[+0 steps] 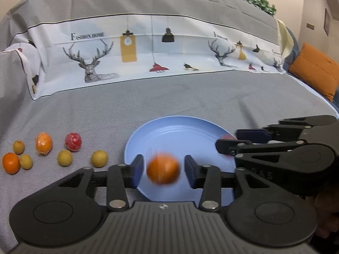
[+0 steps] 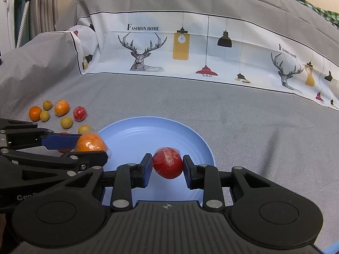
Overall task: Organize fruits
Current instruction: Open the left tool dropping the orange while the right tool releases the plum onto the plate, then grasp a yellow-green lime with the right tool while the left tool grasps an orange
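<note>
1 plate [image 1: 169, 131] (4 longans [image 1: 99, 158])

The plate [image 2: 131, 135] lies on the cloth-covered tabletop [image 2: 233, 114]. To its left a cluster of small fruits [image 1: 44, 152] sits on the cloth, well apart from the rim. Above the plate hang two fruits, each between a tool's pads; the left one [image 1: 163, 170] is blurred, perhaps loose.

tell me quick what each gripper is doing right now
left gripper: open, orange fruit loose and blurred between its pads.
right gripper: pads against the red fruit above the blue plate.
</note>
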A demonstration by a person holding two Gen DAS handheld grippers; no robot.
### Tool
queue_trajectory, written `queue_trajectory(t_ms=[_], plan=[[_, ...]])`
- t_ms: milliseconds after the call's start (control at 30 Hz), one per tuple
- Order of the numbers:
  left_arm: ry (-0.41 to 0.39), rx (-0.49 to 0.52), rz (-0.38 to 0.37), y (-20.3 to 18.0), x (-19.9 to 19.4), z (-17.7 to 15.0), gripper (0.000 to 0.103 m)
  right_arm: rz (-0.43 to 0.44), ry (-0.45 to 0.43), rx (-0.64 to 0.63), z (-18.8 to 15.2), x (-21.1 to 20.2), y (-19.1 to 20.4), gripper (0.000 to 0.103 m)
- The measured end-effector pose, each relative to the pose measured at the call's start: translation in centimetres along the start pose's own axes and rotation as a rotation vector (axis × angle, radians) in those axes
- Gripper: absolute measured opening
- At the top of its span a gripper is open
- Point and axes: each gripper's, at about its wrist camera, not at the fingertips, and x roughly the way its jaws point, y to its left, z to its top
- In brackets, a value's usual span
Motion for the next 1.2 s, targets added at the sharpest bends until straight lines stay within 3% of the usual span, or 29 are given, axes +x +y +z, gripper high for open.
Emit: queue_trajectory(t_ms=[33,67,467,567,667,833,900,1067,1200], plan=[[-0.006,-0.010,-0.001,0.2,-0.1,0.0,0.054,-0.016,-0.001,0.003,0.0,0.0,0.0,0.050],[-0.010,-0.019,0.001,0.3,-0.2,0.1,0.054,-0.024,-0.004,0.012,0.1,0.0,-0.2,0.055],[-0.041,-0.027,0.056,0.6,-0.8,0.3,0.053,-0.037,-0.008,0.033,0.0,-0.2,-0.7,0.055],[-0.057,-0.019,0.062,0.5,-1.1,0.3,0.043,-0.039,-0.012,0.031,0.1,-0.3,-0.7,0.055],[-0.075,-0.011,0.065,0.4,-1.5,0.3,0.026,-0.039,-0.016,0.027,0.1,-0.4,-0.7,0.055],[-0.134,-0.012,0.069,0.7,-3.1,0.7,0.021,-0.045,-0.020,0.024,0.1,-0.5,-0.6,0.055],[-0.146,-0.026,0.077,1.1,-3.9,1.1,0.021,-0.045,-0.021,0.028,0.0,-0.6,-0.6,0.052],[-0.148,0.008,0.111,3.0,-5.6,2.6,0.020,-0.009,-0.035,0.035,0.2,-1.0,-0.7,0.023],[-0.148,0.057,0.188,5.4,-5.8,2.6,0.020,0.022,-0.060,0.018,0.4,-1.4,-0.4,0.019]])
